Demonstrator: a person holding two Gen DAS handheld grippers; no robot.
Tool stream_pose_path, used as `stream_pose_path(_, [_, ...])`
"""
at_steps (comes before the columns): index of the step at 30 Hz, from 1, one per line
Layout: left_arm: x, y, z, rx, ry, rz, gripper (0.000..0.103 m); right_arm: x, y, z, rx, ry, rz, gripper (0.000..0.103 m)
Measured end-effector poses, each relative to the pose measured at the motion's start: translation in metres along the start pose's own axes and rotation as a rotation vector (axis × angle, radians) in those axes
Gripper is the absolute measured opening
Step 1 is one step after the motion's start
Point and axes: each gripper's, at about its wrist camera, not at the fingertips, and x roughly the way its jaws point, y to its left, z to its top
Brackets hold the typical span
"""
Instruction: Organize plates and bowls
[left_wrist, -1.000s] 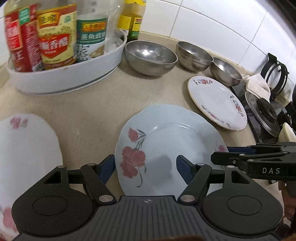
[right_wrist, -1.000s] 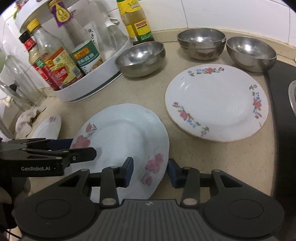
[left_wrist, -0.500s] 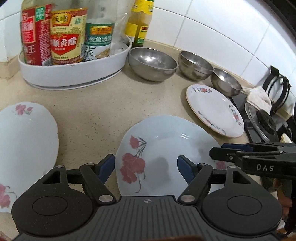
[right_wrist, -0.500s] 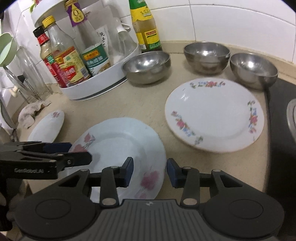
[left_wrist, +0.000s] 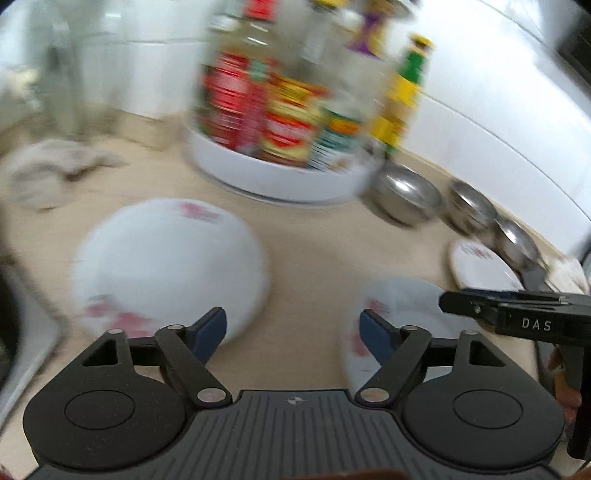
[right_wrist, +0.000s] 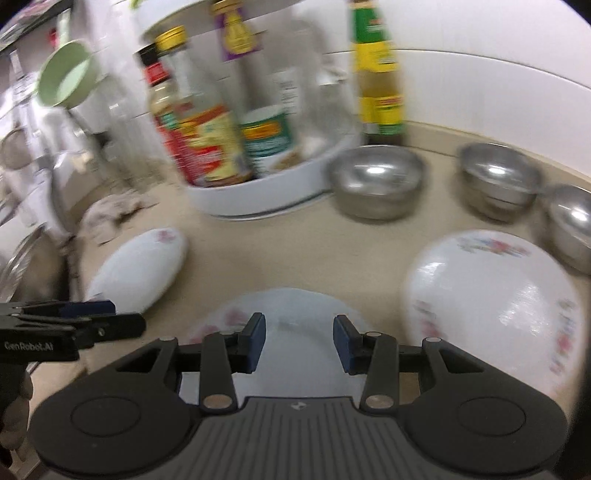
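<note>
Now | left tongs (left_wrist: 291, 330) just widened, empty | right tongs (right_wrist: 299, 341) parted, angled down.

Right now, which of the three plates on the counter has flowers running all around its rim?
The white plate on the right, just in front of the steel bowls. The pale blue middle plate and the far-left plate show only separate pink flower sprays.

This is a home kitchen. Sauce bottles (right_wrist: 207, 144) stand in a white tray (right_wrist: 295, 184) by a white tiled wall (left_wrist: 498, 96). Steel bowls (right_wrist: 375, 181) and flower plates (right_wrist: 491, 306) sit on the beige tabletop (right_wrist: 288, 254). A cloth (left_wrist: 48, 173) lies near.
</note>
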Motion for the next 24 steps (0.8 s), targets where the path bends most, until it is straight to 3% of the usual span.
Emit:
stream_pose_path(6, [-0.011,0.062,0.008,-0.114,-0.023,0.119,0.085,0.027,0.044,0.019,-0.058,0.014,0.073,0.039])
stream_pose_path(10, [-0.010,0.093,0.016,-0.111,-0.028,0.155,0.085,0.044,0.071,0.030,-0.081,0.019,0.081,0.039])
stream_pose_path(16, [0.011,0.121,0.032,-0.092,-0.006,0.137,0.084,0.065,0.099,0.040,-0.060,0.025,0.077,0.039])
stream_pose_path(24, [0.032,0.135,0.034,-0.060,0.032,0.077,0.084,0.098,0.117,0.035,-0.001,0.095,0.045,0.039])
